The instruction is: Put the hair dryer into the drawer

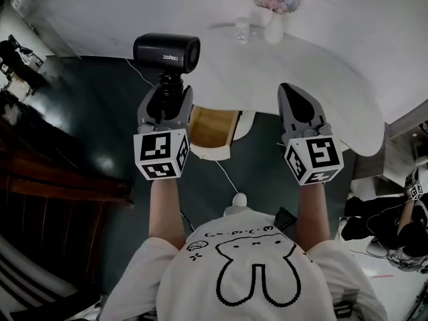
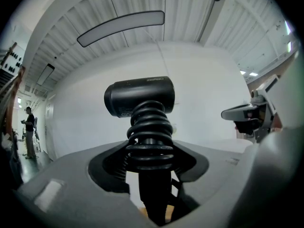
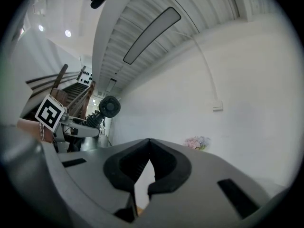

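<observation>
Left gripper (image 1: 166,100): jaws wide, clamped on the coil-wrapped handle of the dryer (image 1: 167,51), whose body stands above the tips. Drawer (image 1: 212,127) open, just right of and below that gripper, under the table (image 1: 321,79) edge. Right gripper (image 1: 291,92): jaws together, empty. Risk: the top-heavy dryer may pivot on the springy coil, and its body could catch the table edge going in.
</observation>
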### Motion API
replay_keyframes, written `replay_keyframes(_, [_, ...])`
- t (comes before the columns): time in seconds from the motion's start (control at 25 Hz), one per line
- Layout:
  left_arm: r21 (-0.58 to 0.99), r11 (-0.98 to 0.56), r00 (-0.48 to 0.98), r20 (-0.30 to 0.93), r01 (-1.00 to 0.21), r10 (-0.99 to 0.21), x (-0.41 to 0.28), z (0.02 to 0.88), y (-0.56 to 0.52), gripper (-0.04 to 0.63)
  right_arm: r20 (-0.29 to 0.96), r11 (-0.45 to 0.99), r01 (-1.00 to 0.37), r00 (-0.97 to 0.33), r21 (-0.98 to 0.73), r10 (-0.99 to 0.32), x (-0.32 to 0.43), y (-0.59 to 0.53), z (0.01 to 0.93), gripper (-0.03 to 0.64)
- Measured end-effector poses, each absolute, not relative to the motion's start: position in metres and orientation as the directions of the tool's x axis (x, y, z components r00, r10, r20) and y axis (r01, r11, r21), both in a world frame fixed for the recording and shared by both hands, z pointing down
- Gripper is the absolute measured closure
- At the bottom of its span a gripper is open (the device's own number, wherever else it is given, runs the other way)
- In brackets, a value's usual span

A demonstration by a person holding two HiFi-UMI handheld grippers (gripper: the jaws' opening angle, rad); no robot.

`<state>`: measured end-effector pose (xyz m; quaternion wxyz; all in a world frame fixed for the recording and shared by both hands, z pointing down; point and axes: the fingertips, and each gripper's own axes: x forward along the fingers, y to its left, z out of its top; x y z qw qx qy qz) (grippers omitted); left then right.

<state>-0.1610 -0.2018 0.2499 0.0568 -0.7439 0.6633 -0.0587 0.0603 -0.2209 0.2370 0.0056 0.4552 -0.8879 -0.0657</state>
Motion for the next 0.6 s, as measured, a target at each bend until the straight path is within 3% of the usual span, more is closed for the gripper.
replay_keyframes(0.6, [-0.098, -0.154, 0.127, 0.235, -0.983, -0.964, -0.170, 0.345, -0.262, 0.347, 0.093, 0.594, -0.803, -0.588, 0.058, -0.804, 0.043, -0.281, 0.305, 0.615])
